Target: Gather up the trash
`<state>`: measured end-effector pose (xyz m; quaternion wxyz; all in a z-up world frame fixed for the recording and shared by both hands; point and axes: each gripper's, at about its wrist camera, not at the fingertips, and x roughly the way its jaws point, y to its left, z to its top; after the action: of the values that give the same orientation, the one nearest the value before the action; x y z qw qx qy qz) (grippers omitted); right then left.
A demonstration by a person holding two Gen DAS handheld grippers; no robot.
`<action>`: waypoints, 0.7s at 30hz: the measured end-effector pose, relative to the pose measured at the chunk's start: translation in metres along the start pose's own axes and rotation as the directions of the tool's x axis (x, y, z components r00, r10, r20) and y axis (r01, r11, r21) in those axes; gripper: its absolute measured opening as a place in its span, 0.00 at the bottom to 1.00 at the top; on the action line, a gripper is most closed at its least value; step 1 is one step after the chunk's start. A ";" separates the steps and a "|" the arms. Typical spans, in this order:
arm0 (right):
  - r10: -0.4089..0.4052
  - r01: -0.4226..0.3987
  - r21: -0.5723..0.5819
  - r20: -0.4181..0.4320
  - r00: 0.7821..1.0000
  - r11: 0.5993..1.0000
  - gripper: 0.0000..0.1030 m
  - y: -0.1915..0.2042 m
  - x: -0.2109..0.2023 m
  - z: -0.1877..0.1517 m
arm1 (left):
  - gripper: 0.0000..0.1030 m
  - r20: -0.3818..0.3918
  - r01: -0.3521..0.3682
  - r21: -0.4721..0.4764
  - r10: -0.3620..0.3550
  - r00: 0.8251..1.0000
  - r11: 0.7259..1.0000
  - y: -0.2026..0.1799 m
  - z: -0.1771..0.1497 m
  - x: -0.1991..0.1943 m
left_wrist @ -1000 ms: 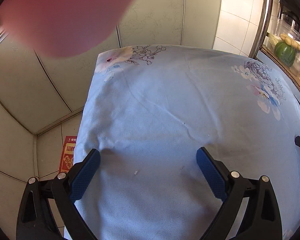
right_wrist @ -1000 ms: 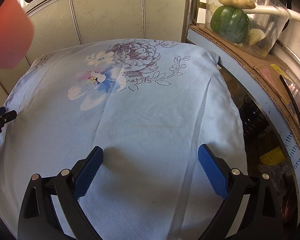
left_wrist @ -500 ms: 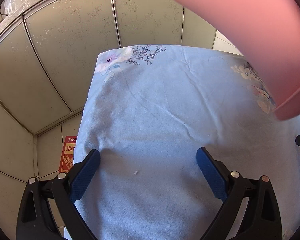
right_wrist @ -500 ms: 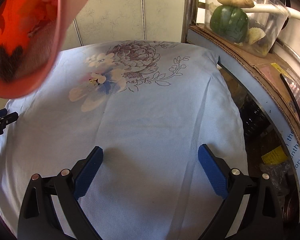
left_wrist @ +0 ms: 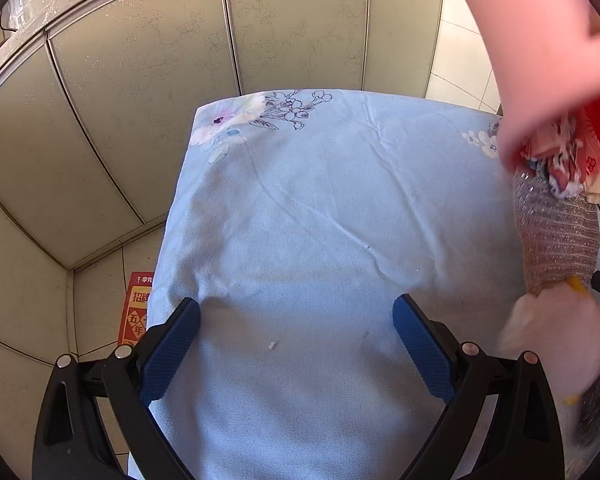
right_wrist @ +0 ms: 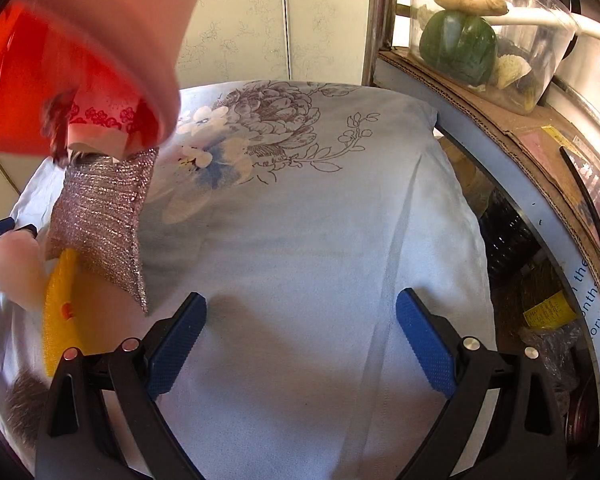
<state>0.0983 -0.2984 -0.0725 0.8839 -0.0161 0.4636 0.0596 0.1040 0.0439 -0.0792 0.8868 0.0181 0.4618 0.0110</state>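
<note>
Spilling from one red bin (right_wrist: 28,92): one scourer (right_wrist: 100,216).

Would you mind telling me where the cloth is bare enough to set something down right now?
The blue floral cloth is bare between the right hand-held gripper and the printed flower, out to its right edge. It is also bare ahead of the left hand-held gripper. Between them it is crowded: silver scourer, yellow item, tipped red bucket.
</note>
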 end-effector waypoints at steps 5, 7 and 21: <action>-0.003 0.003 -0.002 -0.001 1.000 1.000 0.93 0.002 0.000 0.000 | 0.92 0.000 0.000 0.000 0.000 1.000 1.000 0.000 0.000 0.000; -0.003 0.003 -0.002 -0.001 1.000 1.000 0.93 0.002 0.001 0.000 | 0.92 0.000 0.000 0.000 0.000 1.000 1.000 0.000 0.000 0.000; -0.014 0.014 -0.010 -0.005 1.000 1.000 0.93 0.005 0.004 -0.001 | 0.92 0.000 0.000 0.000 0.000 1.000 1.000 0.000 0.000 0.000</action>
<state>0.0992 -0.2936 -0.0760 0.8829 -0.0241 0.4656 0.0558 0.1041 0.0438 -0.0791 0.8867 0.0182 0.4618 0.0110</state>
